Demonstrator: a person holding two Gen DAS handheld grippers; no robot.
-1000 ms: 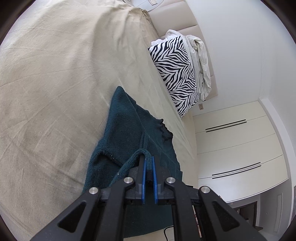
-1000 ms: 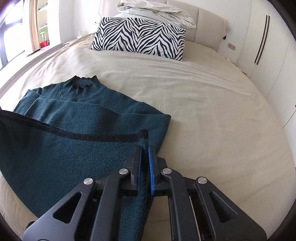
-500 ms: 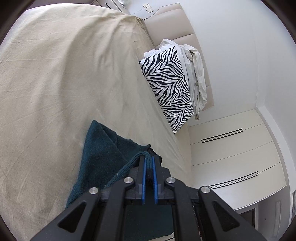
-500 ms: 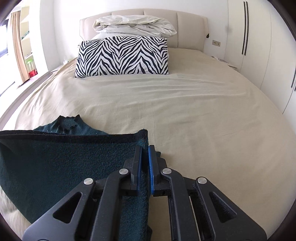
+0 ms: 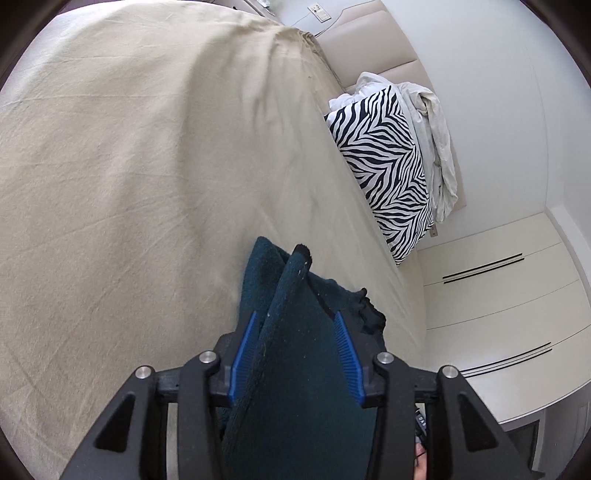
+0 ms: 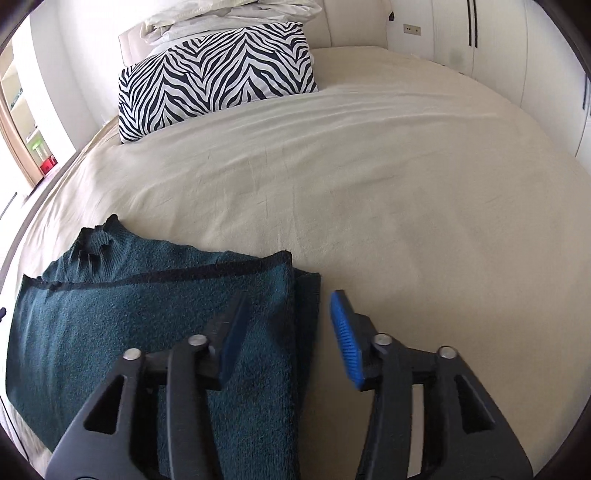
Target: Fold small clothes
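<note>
A dark teal knit sweater (image 6: 110,314) lies folded on the beige bed sheet (image 6: 369,184), its hem laid over the body just below the collar (image 6: 96,240). My right gripper (image 6: 290,306) is open, jaws wide apart, with the sweater's right edge lying between and under them. In the left wrist view my left gripper (image 5: 295,328) is open too, and the sweater (image 5: 295,369) with a raised corner of its hem (image 5: 301,254) lies loosely between the blue pads (image 5: 242,350).
A zebra-striped pillow (image 6: 214,77) and a crumpled white duvet (image 6: 229,14) lie at the head of the bed. White wardrobe doors (image 5: 498,314) stand beside the bed. A window (image 6: 22,122) is at the far left.
Both grippers carried the sweater's hem forward over the body toward the collar, laid it down, and opened, letting the fabric go.
</note>
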